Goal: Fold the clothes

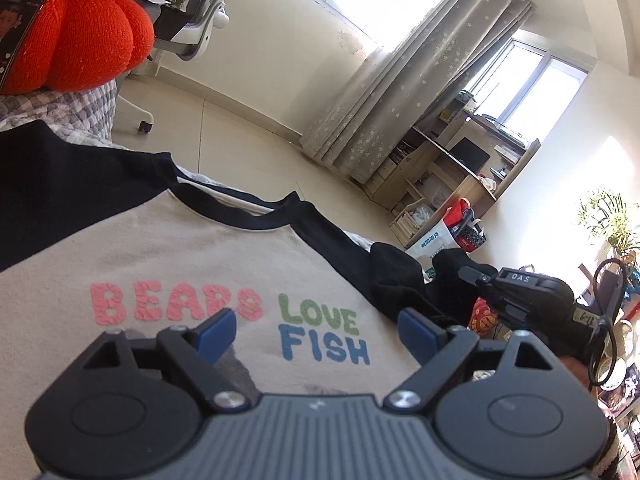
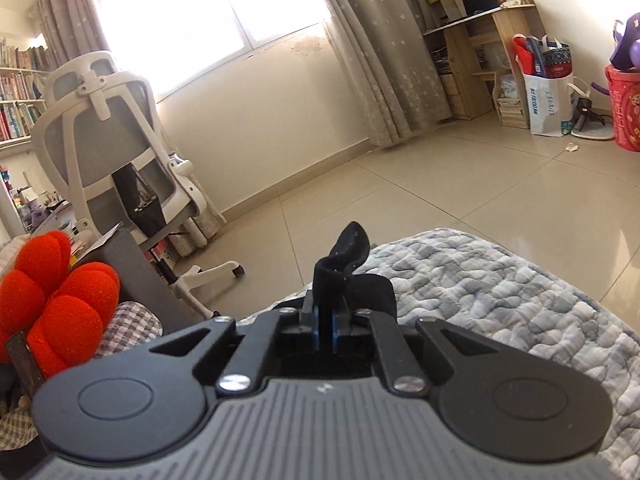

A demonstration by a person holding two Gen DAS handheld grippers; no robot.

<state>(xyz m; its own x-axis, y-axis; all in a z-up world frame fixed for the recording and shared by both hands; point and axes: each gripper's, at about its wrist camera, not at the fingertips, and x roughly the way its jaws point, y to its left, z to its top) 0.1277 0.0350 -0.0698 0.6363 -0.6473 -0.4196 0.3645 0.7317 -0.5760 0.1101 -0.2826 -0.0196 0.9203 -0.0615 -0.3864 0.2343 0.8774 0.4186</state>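
While an orange cushion [image 1: 76,28] sits at ten o'clock of the shirt [image 1: 168,264] on the quilt [image 2: 500,292], our left gripper [image 1: 316,332] gapes above it; our right gripper [image 2: 325,330] pinches its black sleeve [image 2: 344,256].

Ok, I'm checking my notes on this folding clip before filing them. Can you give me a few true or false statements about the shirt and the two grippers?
1. The left gripper is open above the shirt. True.
2. The right gripper is open and empty. False: it is shut on the black sleeve.
3. The shirt's print reads BEARS LOVE FISH. True.
4. The shirt has beige sleeves. False: its sleeves are black, its body beige.
5. A blue cushion lies nearby. False: the cushion is red.
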